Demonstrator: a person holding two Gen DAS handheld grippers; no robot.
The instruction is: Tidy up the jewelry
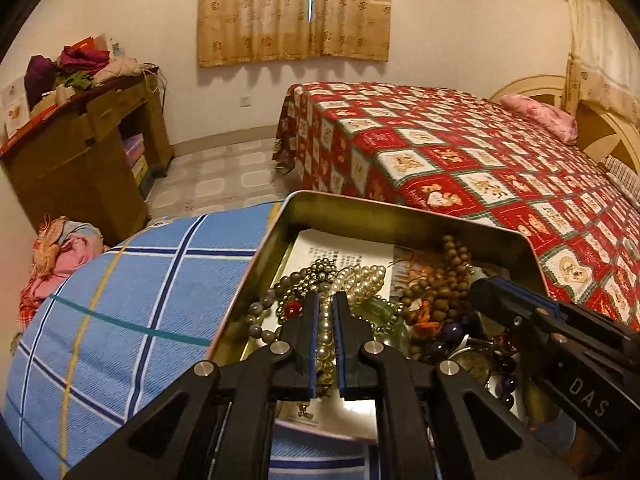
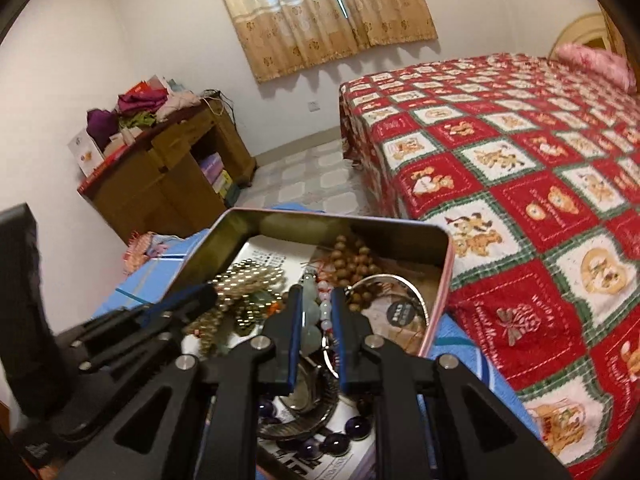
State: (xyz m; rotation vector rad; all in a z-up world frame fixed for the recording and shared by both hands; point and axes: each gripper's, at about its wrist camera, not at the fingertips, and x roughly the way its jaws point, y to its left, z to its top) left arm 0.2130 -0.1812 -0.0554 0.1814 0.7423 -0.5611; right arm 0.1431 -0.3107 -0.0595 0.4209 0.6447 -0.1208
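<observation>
Two claws reach into one open metal tin (image 1: 400, 216) that sits on a blue checked cloth (image 1: 132, 296) beside a bed with a red patchwork quilt (image 1: 460, 160). The tin is shallow, with rounded corners and a pinkish outer rim, and it is heaped with tangled jewelry over printed paper: a pearl strand (image 1: 326, 332), a gold-toned bead cluster (image 2: 248, 276), grey stone beads (image 1: 260, 320), brown wooden beads (image 1: 448, 280), dark purple beads (image 2: 320, 446), a pale jade bead string (image 2: 316, 320), a silver bangle (image 2: 416, 300) and a watch (image 1: 474, 364).

The left claw (image 1: 327, 320) is nearly closed, its blue-padded fingers (image 1: 316, 344) pressed against the pearl strand, which runs lengthwise between them. The right claw (image 2: 314, 320) stands slightly wider, with the jade bead string lying in the gap; whether its pads actually pinch the beads cannot be told. Each claw shows in the other camera's view, angled into the tin from the side.

A wooden cabinet (image 1: 80, 160) piled with clothes stands against the far wall, under a curtained window (image 1: 296, 12).
</observation>
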